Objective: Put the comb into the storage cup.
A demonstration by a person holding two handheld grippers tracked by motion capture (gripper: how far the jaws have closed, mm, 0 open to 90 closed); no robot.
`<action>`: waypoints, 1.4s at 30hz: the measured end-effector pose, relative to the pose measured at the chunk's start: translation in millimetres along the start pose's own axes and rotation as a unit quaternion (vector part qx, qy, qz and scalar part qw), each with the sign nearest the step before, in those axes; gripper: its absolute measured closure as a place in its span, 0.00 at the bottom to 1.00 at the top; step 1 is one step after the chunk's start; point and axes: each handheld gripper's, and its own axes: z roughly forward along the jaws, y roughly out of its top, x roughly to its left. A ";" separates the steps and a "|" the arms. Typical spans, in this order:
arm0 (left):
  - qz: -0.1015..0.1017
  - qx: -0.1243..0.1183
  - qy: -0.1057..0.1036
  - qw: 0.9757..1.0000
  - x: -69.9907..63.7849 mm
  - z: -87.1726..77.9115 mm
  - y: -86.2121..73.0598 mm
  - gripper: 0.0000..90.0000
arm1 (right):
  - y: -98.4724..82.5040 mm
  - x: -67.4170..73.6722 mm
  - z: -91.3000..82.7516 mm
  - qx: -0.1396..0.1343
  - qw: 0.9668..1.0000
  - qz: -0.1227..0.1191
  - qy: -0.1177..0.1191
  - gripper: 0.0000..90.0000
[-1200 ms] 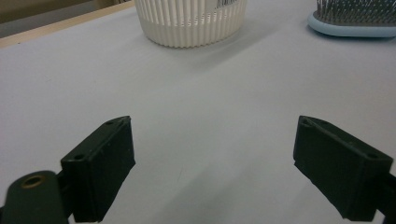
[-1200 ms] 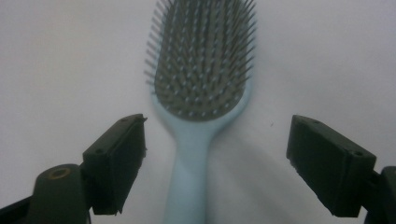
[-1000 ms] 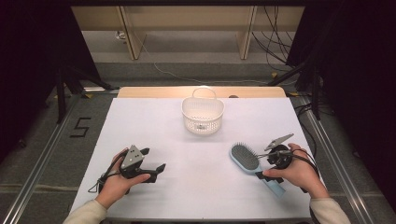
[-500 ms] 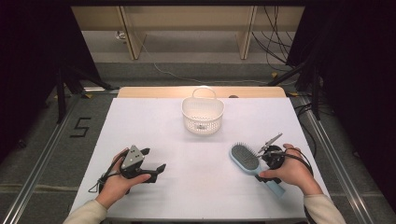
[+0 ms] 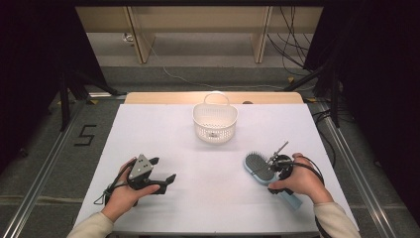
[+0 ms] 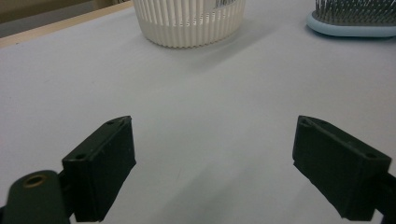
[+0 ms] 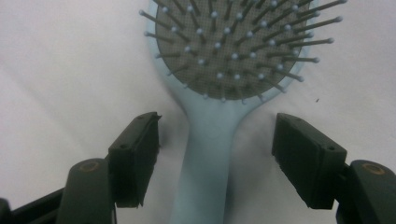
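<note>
A light blue hairbrush (image 5: 258, 166) lies bristles up on the white table (image 5: 208, 163), right of centre, with its handle pointing toward the person. My right gripper (image 5: 275, 174) points down over the handle where it meets the head. In the right gripper view the right gripper (image 7: 215, 149) is open, one jaw on each side of the hairbrush (image 7: 233, 46) handle, neither touching it. My left gripper (image 5: 163, 169) rests at the front left, open. The left gripper (image 6: 212, 163) holds nothing in its own view.
A white slotted basket (image 5: 215, 122) with a handle stands at the back centre of the table. The left gripper view has the basket (image 6: 189, 23) ahead and the hairbrush (image 6: 350, 21) to its right. Metal rails run along both table sides.
My right hand has shifted a little left and down, bringing its gripper over the brush handle. The left hand has not moved.
</note>
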 end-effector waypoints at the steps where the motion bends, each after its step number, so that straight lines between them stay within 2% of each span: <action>1: 0.000 0.000 0.000 1.000 0.0 0.0 0.0 0.14 | 0.8 0.2 1.0 0.002 1.000 0.002 0.001 0.37; 14: 0.000 0.000 -0.001 1.000 -0.2 0.2 -0.1 0.14 | 8.0 2.8 0.9 0.025 1.000 0.002 -0.013 0.46; 19: -0.001 0.000 -0.001 1.000 -0.5 0.3 -0.2 0.14 | 10.4 3.8 0.3 0.031 0.999 0.008 -0.012 0.54; 27: 0.000 0.000 -0.001 1.000 -0.3 0.4 -0.3 0.14 | 13.6 2.9 0.1 0.040 0.999 0.012 -0.013 0.61; 35: -0.001 0.001 -0.003 1.000 -0.9 0.5 -0.3 0.15 | 17.7 6.6 0.6 0.055 0.998 0.004 -0.017 0.68; 42: -0.001 0.000 -0.002 1.000 -0.6 0.1 -0.2 0.15 | 18.5 7.7 0.8 0.060 0.998 0.027 -0.016 0.72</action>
